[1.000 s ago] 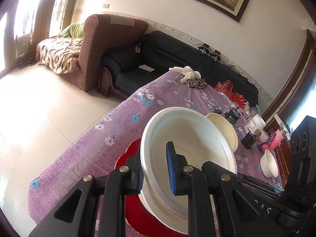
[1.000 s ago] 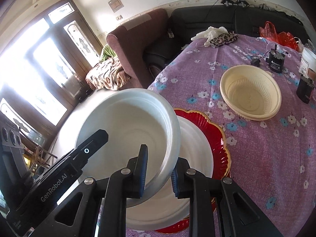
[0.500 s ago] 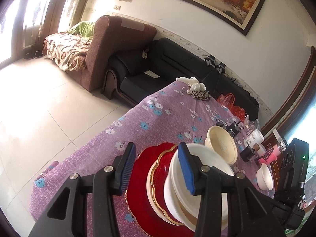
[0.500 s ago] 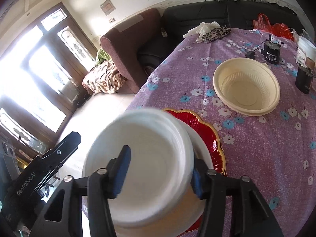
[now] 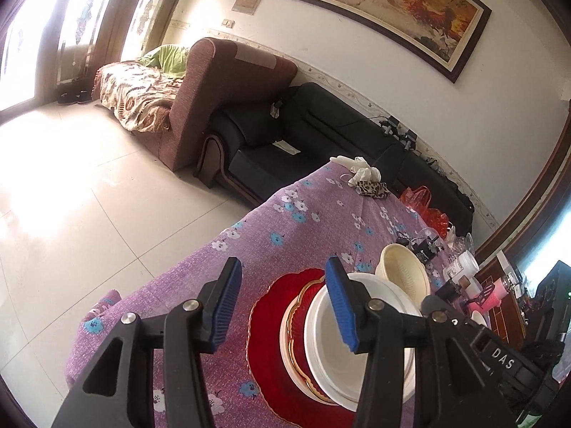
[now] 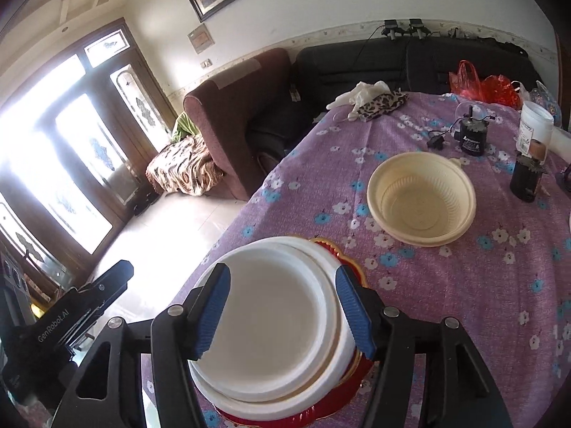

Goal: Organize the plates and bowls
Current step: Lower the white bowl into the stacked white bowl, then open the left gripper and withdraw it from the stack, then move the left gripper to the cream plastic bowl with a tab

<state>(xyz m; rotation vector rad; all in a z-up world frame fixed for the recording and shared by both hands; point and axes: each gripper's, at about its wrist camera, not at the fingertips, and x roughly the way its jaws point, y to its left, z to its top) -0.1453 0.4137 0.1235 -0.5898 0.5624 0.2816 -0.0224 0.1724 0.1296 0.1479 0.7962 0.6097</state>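
The right claw (image 6: 282, 312) stands open, its jaws having just been spreading; its blue pads (image 6: 351, 312) flank the white bowl (image 6: 271, 324) from above without pressing on it. That bowl sits upright in a stack: under it a white plate (image 6: 344, 339), and under that a red plate (image 6: 360, 374) with a gold scalloped edge. The stack lies at the near edge of the tabletop (image 6: 446, 285), which wears a purple cloth with small flowers.

The left claw (image 5: 282, 303) is open too, its jaws also just widened, with nothing gripped. Its right pad (image 5: 340, 306) hangs over the bowl's (image 5: 328, 353) near rim; its left pad hangs over bare cloth (image 5: 200, 260) beside the stack. From this side the red plate (image 5: 267, 339) shows widest, the white plate's rim (image 5: 285, 335) inside it.

Past the stack, apart from it, a cream bowl (image 6: 421, 199) sits upright on the cloth. Farther out stand a small black device (image 6: 473, 135) with a cable, a dark jar (image 6: 526, 178) and a white tub (image 6: 535, 121). At the far edge lie white gloves (image 6: 360, 94) touching a leopard-print cloth (image 6: 383, 105), with a red bag (image 6: 481, 85) near the corner. Beyond the tabletop are a black sofa (image 5: 285, 135), a brown armchair (image 5: 228, 82) and a framed painting (image 5: 385, 3).
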